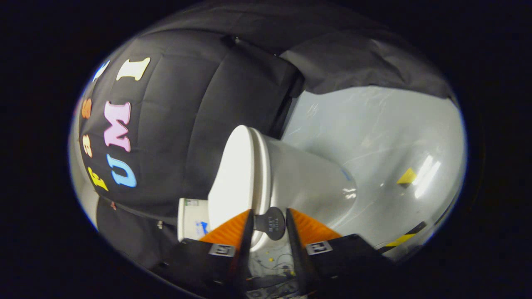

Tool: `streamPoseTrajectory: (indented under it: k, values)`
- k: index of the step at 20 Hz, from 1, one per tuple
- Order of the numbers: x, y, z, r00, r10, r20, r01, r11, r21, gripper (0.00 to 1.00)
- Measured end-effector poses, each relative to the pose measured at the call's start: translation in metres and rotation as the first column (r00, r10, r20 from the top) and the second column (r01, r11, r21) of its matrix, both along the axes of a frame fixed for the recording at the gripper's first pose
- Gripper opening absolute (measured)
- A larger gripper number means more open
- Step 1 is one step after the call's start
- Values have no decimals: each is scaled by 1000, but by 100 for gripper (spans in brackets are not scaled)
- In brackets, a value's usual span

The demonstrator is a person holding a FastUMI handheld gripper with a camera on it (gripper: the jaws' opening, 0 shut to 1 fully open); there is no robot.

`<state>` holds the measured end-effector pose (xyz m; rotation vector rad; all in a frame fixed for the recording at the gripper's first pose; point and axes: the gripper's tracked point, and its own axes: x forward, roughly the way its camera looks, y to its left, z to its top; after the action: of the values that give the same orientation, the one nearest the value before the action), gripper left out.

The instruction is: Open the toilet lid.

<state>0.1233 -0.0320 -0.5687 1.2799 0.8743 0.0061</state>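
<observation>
Ribbed fingers (232, 230) of the gripper (269, 220) stand a little apart, and between them sits a small dark round tab (271, 223) that juts from the rim of the toilet lid (232, 174). The tab fills much of the gap, yet whether both fingers actually press on it cannot be told; slivers of space seem to show at either side. Just beyond the fingertips the white lid lies flat against the seat (262, 166), the two edges running parallel with no gap opening between them, so the lid reads as closed. The whole view is rolled on its side, so the toilet bowl (307, 182) appears to the right of the lid and seat. To the near left of the lid stands the white tank (193, 220), and behind it hangs the black booth cloth (199, 124). Farther right stretches the pale glossy floor (374, 137), with a yellow marker (406, 177) and striped tape (405, 236) on it. As a judgement, the task is at its start: the gripper is placed at the tab, and the closing of the fingers and the whole lifting swing of the lid are yet to come.
</observation>
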Motion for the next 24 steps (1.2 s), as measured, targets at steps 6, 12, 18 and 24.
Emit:
streamPoseTrajectory:
  k: [6, 12, 18, 24]
  values:
    - [3, 9, 12, 1000, 7, 12, -7, 1000, -19, 7]
    - [11, 6, 64, 997, 55, 62, -49, 995, -92, 5]
    - [18, 16, 124, 992, 67, 108, -45, 980, -193, 5]
    - [25, 41, 191, 982, 109, 156, -60, 955, -290, 5]
